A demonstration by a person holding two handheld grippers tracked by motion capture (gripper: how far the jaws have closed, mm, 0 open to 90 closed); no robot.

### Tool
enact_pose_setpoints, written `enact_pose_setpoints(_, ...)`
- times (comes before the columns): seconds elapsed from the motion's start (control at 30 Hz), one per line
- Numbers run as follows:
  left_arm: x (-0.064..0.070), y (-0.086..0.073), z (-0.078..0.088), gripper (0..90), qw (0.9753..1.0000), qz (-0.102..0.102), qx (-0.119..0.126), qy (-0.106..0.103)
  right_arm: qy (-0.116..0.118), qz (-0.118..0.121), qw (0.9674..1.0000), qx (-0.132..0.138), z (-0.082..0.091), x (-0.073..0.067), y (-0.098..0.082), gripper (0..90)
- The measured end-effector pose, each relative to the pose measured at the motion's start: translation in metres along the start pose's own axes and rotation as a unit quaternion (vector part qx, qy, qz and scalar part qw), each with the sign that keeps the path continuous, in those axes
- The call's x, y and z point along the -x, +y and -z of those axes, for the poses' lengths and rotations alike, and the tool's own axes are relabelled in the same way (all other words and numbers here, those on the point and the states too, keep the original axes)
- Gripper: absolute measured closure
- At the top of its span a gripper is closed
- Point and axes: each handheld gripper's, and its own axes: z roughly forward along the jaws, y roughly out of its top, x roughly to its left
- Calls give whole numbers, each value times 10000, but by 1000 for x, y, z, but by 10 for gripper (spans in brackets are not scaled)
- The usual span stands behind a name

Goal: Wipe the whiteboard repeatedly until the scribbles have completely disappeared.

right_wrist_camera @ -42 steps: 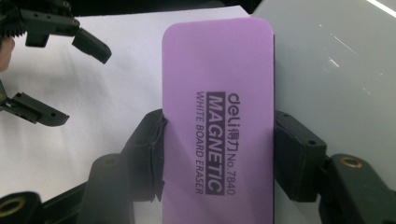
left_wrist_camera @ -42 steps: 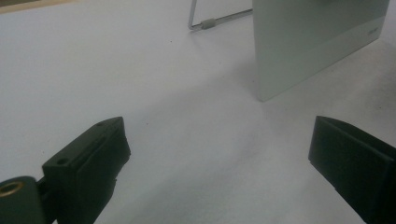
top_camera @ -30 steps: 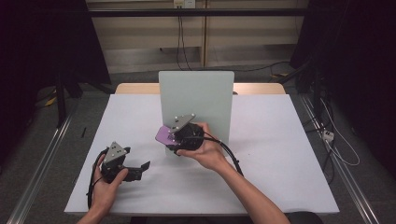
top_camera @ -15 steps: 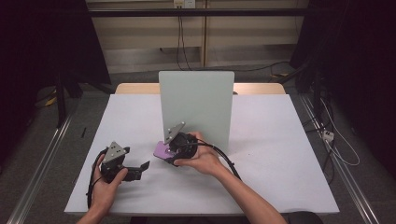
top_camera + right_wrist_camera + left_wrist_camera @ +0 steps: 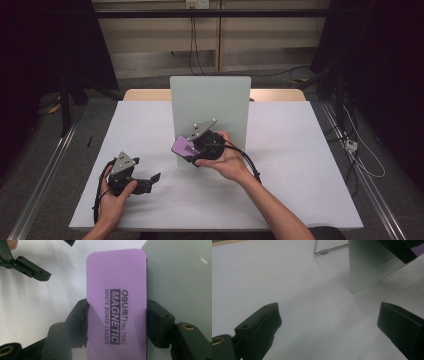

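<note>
Purple eraser [image 5: 116, 305] clamped in right gripper [image 5: 117, 322] at the board [image 5: 220, 100], mid-table; wiping apparently incomplete. Left gripper [image 5: 329, 322] idle near front-left corner, jaws apart.

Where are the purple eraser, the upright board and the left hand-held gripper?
purple eraser [image 5: 116, 297]: right gripper view, on its printed face.
upright board [image 5: 210, 102]: high view, on its bare front above the eraser.
left hand-held gripper [image 5: 329, 327]: left gripper view, midway between its two open jaws.

High cam overhead; tool cams close, shared board [image 5: 210, 115].
</note>
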Motion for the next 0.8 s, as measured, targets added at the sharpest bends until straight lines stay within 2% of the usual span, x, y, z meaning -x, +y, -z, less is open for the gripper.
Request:
enact_pose_setpoints(0.33, -1, -1, -1, 47, 10000, 14, -7, -32, 4, -175, 9998, 117, 13, 7, -5, 416)
enact_pose_setpoints(0.5, -1, -2, -3, 46, 9999, 104, -26, -65, 115, -345, 9992, 187, 20, 12, -13, 416)
enact_pose_setpoints(0.53, -2, -2, -3, 46, 10000, 47, -46, -73, 103, -361, 9991, 183, 22, 12, -14, 416)
enact_pose_setpoints(0.8, -2, -1, -3, 46, 10000, 77, -12, -27, 197, -483, 9984, 232, 30, 13, -29, 416)
